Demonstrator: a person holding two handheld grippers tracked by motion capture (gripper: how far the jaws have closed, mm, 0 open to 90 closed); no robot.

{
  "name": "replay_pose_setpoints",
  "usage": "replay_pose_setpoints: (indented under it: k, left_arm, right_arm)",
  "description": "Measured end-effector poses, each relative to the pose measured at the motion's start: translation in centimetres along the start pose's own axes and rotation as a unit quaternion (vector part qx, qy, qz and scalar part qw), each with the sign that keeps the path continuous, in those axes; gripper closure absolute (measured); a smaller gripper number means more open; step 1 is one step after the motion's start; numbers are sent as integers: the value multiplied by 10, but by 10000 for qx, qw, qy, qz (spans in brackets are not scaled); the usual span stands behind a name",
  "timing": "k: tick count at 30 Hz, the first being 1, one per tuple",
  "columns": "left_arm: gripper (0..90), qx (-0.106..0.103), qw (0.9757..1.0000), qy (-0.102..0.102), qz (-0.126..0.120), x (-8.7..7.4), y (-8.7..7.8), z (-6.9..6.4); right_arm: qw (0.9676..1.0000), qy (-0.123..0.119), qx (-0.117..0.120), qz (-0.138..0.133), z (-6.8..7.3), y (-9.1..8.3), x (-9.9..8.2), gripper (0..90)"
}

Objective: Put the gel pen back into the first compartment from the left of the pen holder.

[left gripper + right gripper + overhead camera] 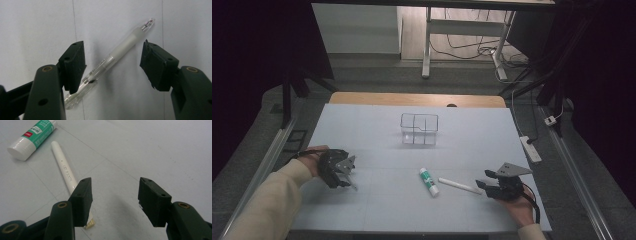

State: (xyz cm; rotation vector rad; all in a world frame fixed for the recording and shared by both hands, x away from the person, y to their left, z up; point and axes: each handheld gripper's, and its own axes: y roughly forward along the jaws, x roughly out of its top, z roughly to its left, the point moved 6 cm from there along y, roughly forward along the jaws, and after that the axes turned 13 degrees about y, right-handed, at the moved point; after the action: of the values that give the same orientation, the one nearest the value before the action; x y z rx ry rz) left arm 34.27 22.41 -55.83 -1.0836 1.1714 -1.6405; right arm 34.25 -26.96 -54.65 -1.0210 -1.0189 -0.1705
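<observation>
A clear pen [112, 58] lies slantwise on the pale mat between the open jaws of my left gripper [115, 63], which touches nothing. From above, that gripper [346, 177] sits at the mat's left, tilted down over the pen [354, 184]. My right gripper [484, 181] stands open at the right, just past the end of a white pen [459, 185]. In the right gripper view the white pen [63, 167] runs under the left jaw, outside the gap of the gripper [113, 197]. A green-and-white glue stick [428, 181] [32, 138] lies beside it.
A clear divided container [419, 129] stands on the mat [377, 130] at mid-back. A power strip [530, 149] lies off the table's right edge. Desk legs and cables are on the floor beyond.
</observation>
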Motion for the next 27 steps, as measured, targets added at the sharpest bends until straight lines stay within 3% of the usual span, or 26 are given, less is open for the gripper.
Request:
replay_pose_setpoints:
  k: [14, 20, 27]
  left_arm:
    - [471, -317, 9993, 178, 7, 2, 7, 0]
    - [588, -374, 9987, 337, 18, 5, 9, 2]
    - [683, -634, 9965, 538, -22, 6, 11, 2]
  right_arm:
    - [10000, 14, 18, 41, -1, 2, -1, 442]
    - [10000, 5, 1, 88, -1, 2, -2, 442]
    - [10000, 17, 4, 71, -1, 2, -2, 442]
